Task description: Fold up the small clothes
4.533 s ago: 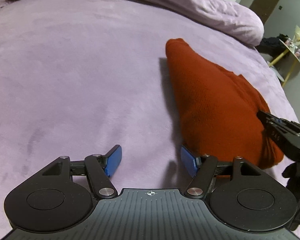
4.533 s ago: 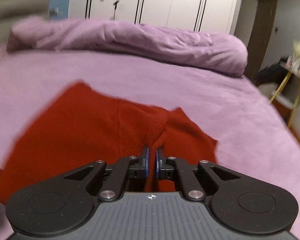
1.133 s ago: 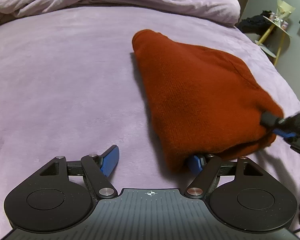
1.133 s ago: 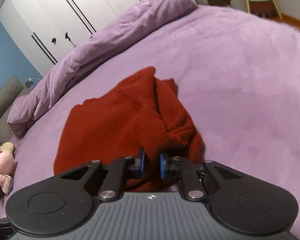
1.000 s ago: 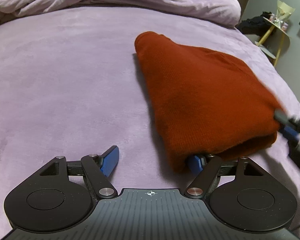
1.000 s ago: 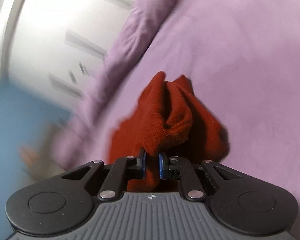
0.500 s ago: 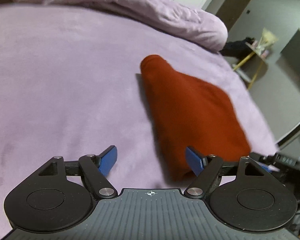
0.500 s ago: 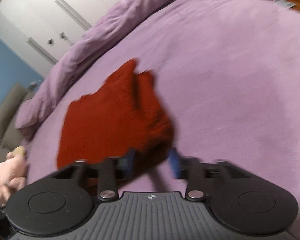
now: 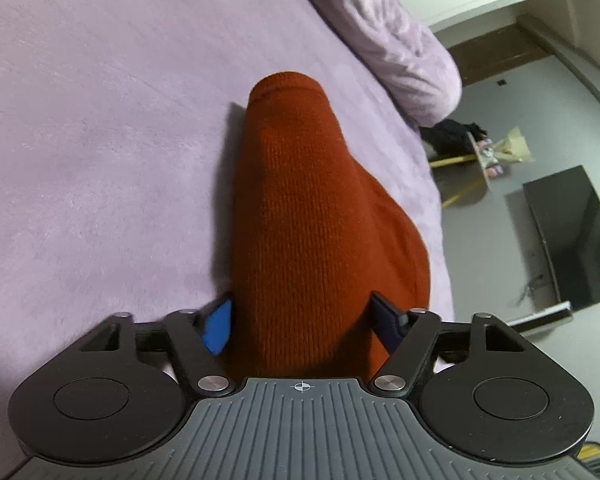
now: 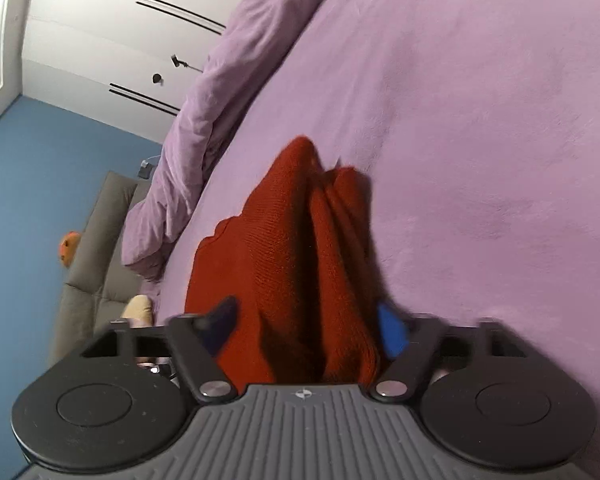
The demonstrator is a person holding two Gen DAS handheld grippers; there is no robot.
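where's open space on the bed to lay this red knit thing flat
Bare lilac bedspread left of the rust-red knitted garment, up to the bunched lilac duvet. Crowded where the left tongs and right tongs straddle the garment, open.

both wrist views sit low, tilted, close over the shared red garment (image 9: 312, 216) (image 10: 300, 248).

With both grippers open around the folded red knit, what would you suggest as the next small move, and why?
Probably close both grippers on the near edge. The left gripper and right gripper each stand open with the red knit garment bunched between the fingers, so neither holds it. The garment lies folded on the purple bed cover, and the right wrist view shows loose ridges that likely need one more fold.
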